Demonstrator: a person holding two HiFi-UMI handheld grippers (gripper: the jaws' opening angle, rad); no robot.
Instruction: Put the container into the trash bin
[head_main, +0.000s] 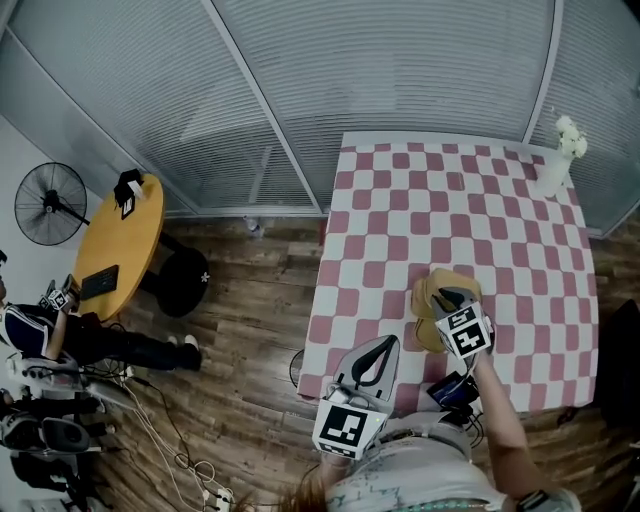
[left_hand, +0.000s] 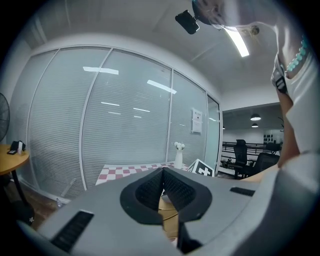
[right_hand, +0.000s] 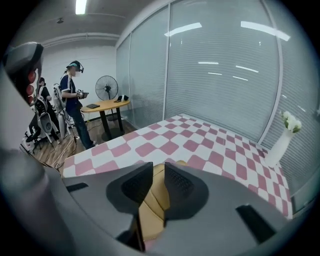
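A tan paper container (head_main: 432, 298) lies on the pink-and-white checked table (head_main: 400, 200), near its front edge. My right gripper (head_main: 452, 298) hangs right over it, tilted down. In the right gripper view the jaws of the right gripper (right_hand: 159, 169) stand apart with a narrow gap, and the container (right_hand: 152, 207) shows through that gap just beyond the tips; I see no pad pressing on it. My left gripper (head_main: 384, 348) sits at the table's front left corner, its jaw tips together and nothing held. Past the left gripper (left_hand: 162, 172), the container (left_hand: 167, 214) shows. No trash bin is recognisable.
A white vase with flowers (head_main: 556, 160) stands at the table's far right corner. Glass partitions with blinds run behind the table. To the left on the wooden floor are a round yellow table (head_main: 120, 245), a black stool (head_main: 183, 282), a fan (head_main: 50, 203) and a person (head_main: 60, 335).
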